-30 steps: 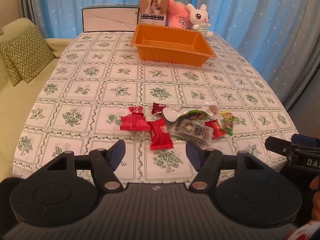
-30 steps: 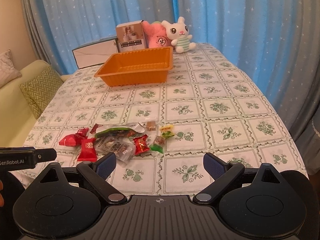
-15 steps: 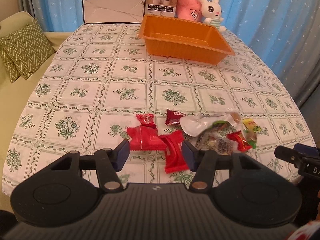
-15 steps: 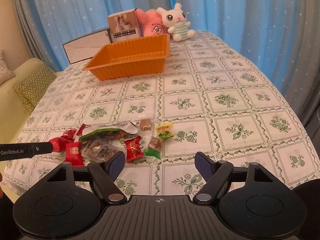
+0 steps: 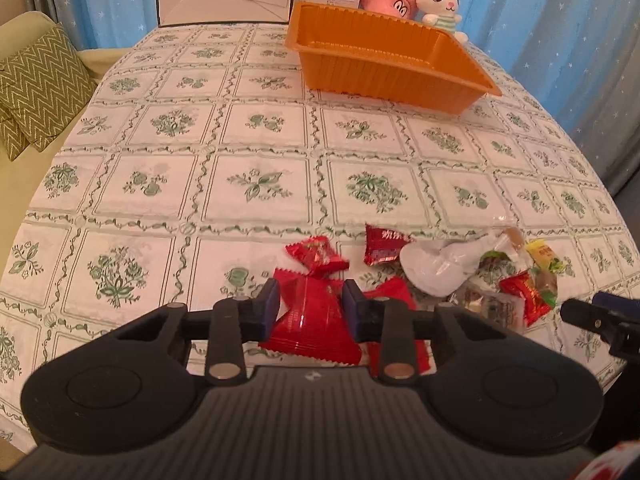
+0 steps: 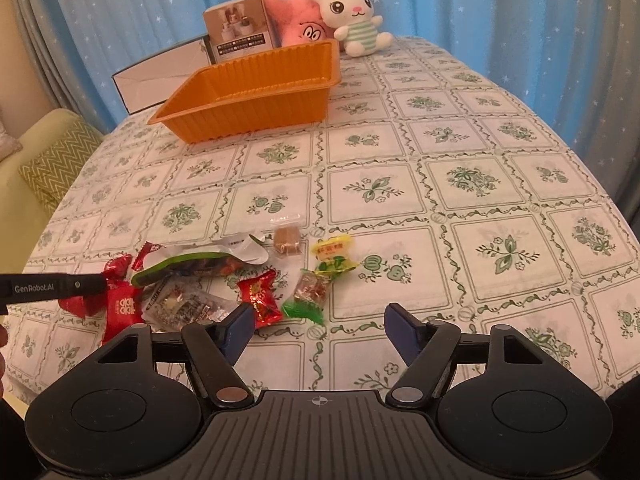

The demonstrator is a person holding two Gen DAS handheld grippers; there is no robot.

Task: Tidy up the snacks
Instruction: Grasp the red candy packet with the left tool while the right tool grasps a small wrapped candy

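- Left wrist view: the left claw (image 5: 309,305) was seen with its jaws just closed in around a flat red packet (image 5: 314,322), the pads touching the packet's two side edges, so it was judged to be gripped while still lying on the surface (image 5: 256,148). The grip was judged to be taken across the packet's narrow width so that it could be lifted clear of the heap.
- Other snacks were crowded close by: a twisted red candy (image 5: 316,254) just beyond the pads, a second red packet (image 5: 394,298) beside the right pad, and a white pouch (image 5: 436,266) further right. These were judged liable to be dragged along.
- Well beyond, the orange tray (image 5: 384,80) was seen empty, with open surface between.
- Right wrist view: the right claw (image 6: 318,330) was seen released, jaws having just narrowed somewhat, nothing between them, over bare surface just before a green-ended sweet (image 6: 308,298).
- At the far end a white bunny toy (image 6: 352,16) and a small box (image 6: 240,30) were set behind the tray, out of the way.
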